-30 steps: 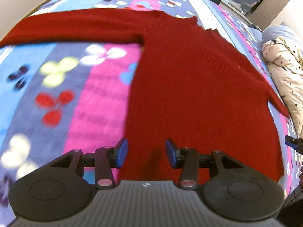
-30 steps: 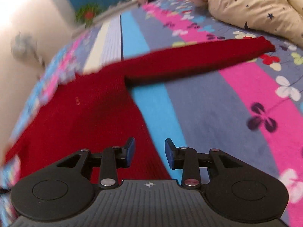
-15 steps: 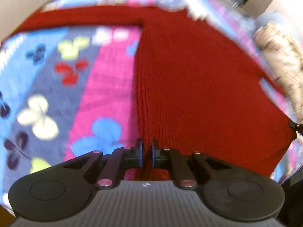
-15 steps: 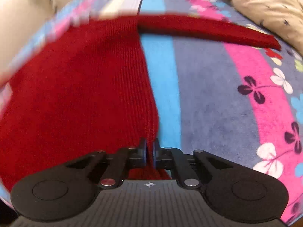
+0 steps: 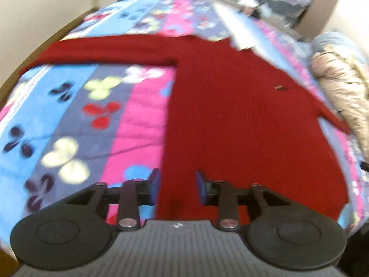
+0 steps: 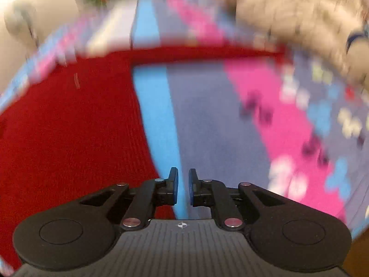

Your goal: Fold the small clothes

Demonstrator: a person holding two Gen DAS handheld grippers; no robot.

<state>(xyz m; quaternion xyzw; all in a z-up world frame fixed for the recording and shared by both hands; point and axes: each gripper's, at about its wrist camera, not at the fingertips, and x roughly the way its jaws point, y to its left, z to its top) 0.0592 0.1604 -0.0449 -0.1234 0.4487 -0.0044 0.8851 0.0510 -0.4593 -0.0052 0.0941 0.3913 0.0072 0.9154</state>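
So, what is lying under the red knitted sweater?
The red knitted sweater lies spread flat on a striped bedcover with flower prints in blue, grey and pink. The cover shows on both sides of it; anything directly beneath the sweater is hidden.

1 red sweater (image 5: 242,120), 1 bedspread (image 5: 138,120), 2 grippers (image 5: 177,188) (image 6: 183,187).
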